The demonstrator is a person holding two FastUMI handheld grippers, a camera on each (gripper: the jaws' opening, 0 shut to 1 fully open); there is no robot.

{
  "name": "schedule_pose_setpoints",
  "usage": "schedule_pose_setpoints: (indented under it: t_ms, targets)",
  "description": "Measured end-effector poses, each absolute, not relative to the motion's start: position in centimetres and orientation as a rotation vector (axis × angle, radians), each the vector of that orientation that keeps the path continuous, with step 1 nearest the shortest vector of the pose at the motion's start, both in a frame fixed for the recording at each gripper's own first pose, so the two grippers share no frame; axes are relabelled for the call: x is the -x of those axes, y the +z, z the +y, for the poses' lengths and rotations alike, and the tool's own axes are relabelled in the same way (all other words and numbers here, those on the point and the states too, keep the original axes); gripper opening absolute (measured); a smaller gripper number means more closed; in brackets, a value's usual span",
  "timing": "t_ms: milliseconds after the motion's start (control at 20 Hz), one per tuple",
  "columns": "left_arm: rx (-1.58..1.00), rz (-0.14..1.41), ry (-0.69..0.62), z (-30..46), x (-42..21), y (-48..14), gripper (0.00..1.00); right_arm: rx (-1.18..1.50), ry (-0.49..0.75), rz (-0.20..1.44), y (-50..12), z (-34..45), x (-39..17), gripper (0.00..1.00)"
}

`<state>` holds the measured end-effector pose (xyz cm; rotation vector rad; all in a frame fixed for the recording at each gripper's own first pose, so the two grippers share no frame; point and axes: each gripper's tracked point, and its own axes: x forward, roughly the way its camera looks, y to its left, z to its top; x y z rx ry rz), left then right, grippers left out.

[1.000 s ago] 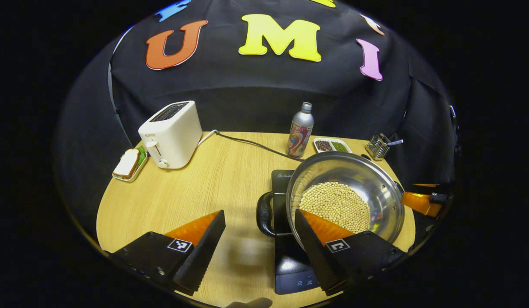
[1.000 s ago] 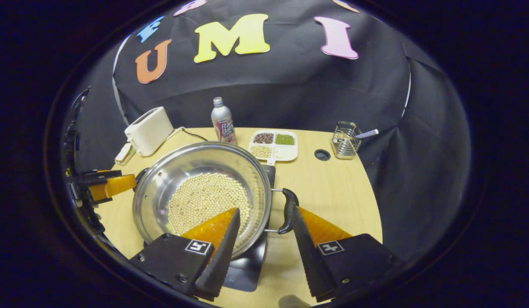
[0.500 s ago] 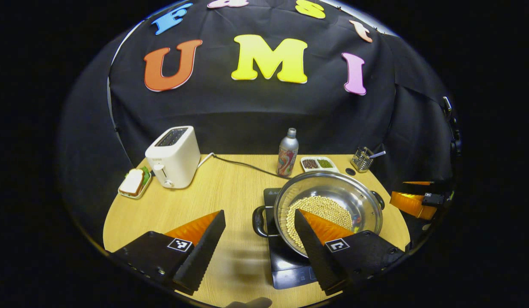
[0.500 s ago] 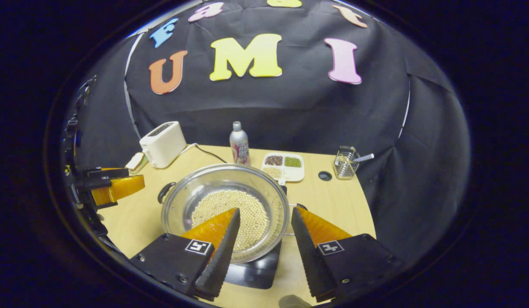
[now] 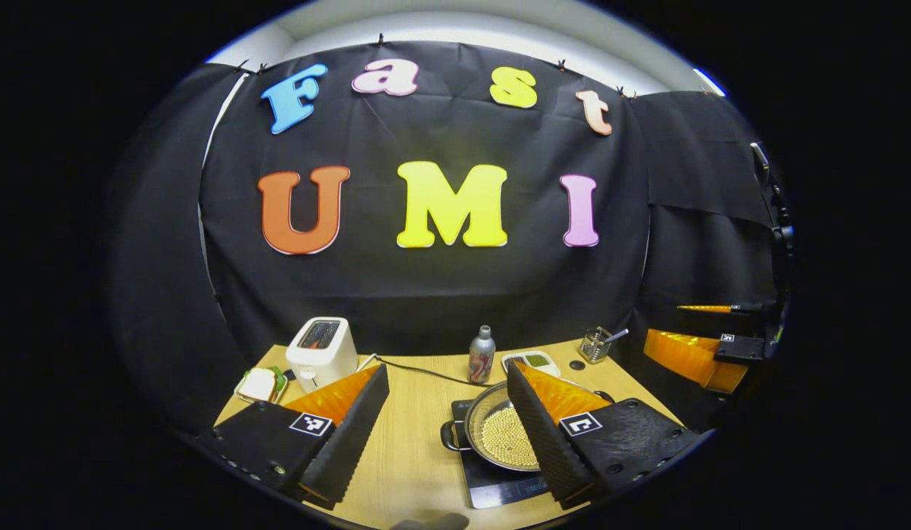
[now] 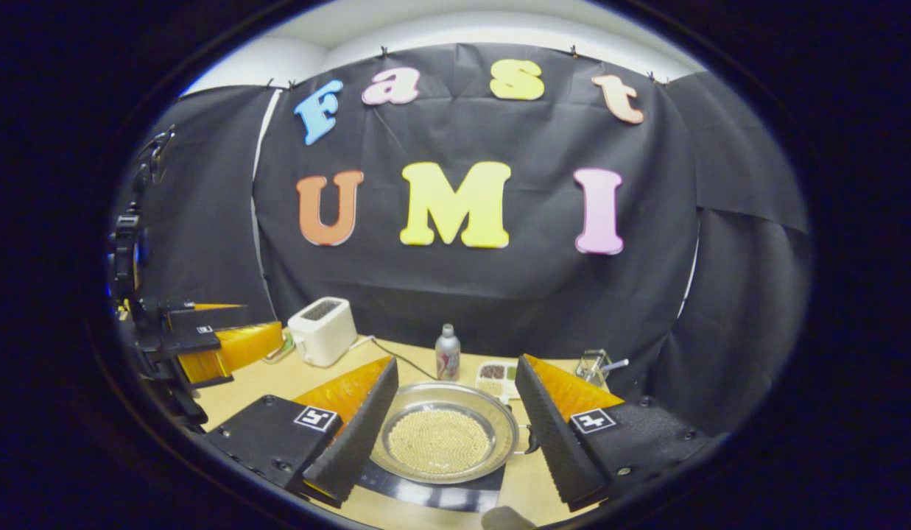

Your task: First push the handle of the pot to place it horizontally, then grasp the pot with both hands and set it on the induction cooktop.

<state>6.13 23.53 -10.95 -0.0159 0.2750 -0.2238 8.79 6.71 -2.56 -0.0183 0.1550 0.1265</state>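
Both grippers, left gripper (image 5: 448,434) and right gripper (image 6: 455,434), hang empty with fingers apart, well above pot (image 6: 444,442) sitting on cooktop (image 5: 499,486), near table edge. Placement looks done; next just retreat.

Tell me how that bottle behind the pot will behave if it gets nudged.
The bottle stands tall and narrow on the table, so it probably tips easily. Its round body would likely roll once down. It looks like smooth metal, so possibly slippery in a grip.
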Motion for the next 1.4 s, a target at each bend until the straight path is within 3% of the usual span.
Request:
schedule_pose_setpoints:
  t_ms: [500, 850, 1400]
  targets:
    - [0.021, 0.057, -0.101, 31.3, -1.9, -0.7, 0.96, -0.036, 0.084, -0.089, 7.4, 5.7, -2.2, 1.00]
    - [-0.024, -0.034, 0.027, 36.8, 1.7, 0.2, 0.95, -0.048, 0.023, -0.078, 5.7, 3.1, 0.0, 1.00]
    - [0.046, 0.018, -0.025, 34.0, 3.0, -1.4, 0.95, -0.051, -0.015, -0.086, 5.1, 1.9, 2.0, 1.00]
